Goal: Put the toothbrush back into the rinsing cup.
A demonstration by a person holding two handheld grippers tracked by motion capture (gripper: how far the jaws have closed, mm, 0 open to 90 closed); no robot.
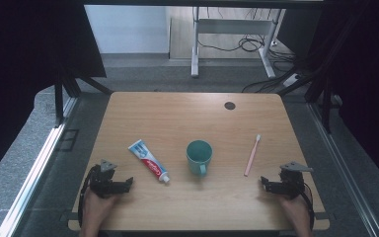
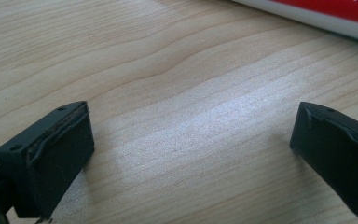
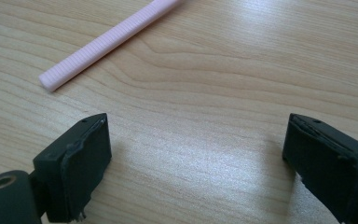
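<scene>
The left gripper (image 1: 126,183), a black two-jaw tool held in a person's hand (image 1: 96,207), is resting low over the light wooden table (image 1: 177,113) near its close edge, and its jaws are standing wide apart with nothing but bare wood grain between them. In the left gripper view, the white, red and blue toothpaste tube (image 2: 326,16) is lying ahead of the jaws and off toward the right-hand jaw, well clear of both pads and touching neither. In the high view that tube (image 1: 149,161) is lying flat at a slant, with its white cap end pointing toward the near edge of the table. The right gripper (image 1: 265,183) is sitting likewise close above the table surface, its jaws also spread wide and gripping nothing. In the right gripper view, the slim pink ribbed plastic toothbrush (image 3: 107,39) is lying ahead of the jaws and toward the left-hand jaw, the blunt end of its handle being the nearest part, apart from the pads. The high view is showing the toothbrush (image 1: 252,155) lying flat with its white bristled head pointing away from the gripper. Between the two grippers, farther out than either pair of jaws, a teal ceramic mug (image 1: 199,155) is standing upright, its handle turned toward the near edge.
</scene>
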